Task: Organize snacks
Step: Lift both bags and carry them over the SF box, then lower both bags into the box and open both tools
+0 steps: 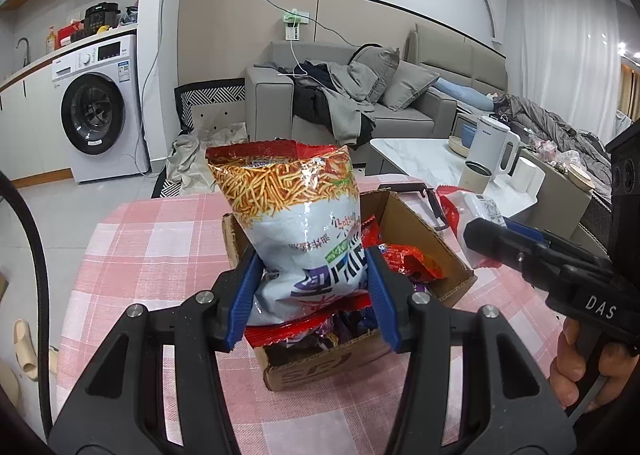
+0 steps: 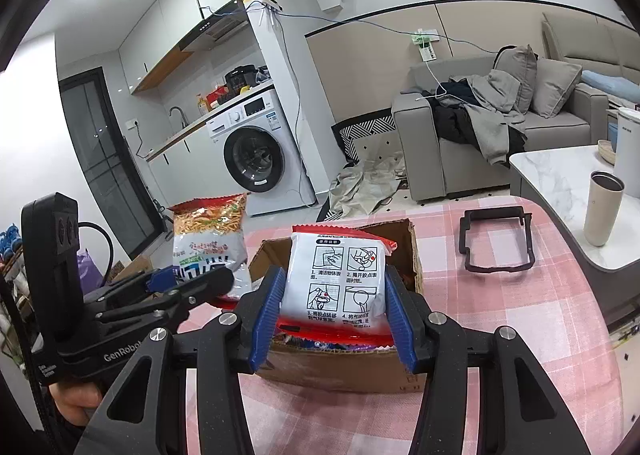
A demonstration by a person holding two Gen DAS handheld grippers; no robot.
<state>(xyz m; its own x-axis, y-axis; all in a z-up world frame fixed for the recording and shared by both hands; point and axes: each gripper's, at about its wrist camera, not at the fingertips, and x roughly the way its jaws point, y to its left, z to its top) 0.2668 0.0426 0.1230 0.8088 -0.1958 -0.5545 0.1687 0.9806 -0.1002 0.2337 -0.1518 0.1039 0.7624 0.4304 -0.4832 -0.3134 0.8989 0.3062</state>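
The left gripper (image 1: 312, 287) holds a large snack bag (image 1: 292, 223) printed with thin fried sticks — its blue-padded jaws are pressed against the lower sides of the bag, which stands upright above the near left part of an open cardboard box (image 1: 432, 251). The box sits on a table (image 1: 160, 239) covered with a pink and white checked cloth. Inside the box lie other wrapped snacks (image 1: 408, 259), red and purple, packed loosely; one red packet leans against the right side of the held bag.

The right gripper (image 2: 334, 303) grips a smaller white packet with red edges (image 2: 340, 275), its back panel showing four instruction drawings. The jaws are closed on both sides of the packet, which hangs upright over the near edge of the box (image 2: 412, 251). In the right wrist view the left gripper (image 2: 188, 287) and its bag (image 2: 208, 239) appear to the left of the box, at about the same height.

On the far right of the table lies a dark rectangular frame (image 2: 496, 239), flat on the cloth and apart from the box. Beyond the table's right edge stands a marble-topped coffee table (image 2: 560, 175) with a beige tumbler (image 2: 602, 211) and a white kettle (image 1: 494, 147) — a grey sofa (image 1: 400, 111) heaped with clothes sits farther back, and a washing machine (image 1: 96, 107) stands at the far left.
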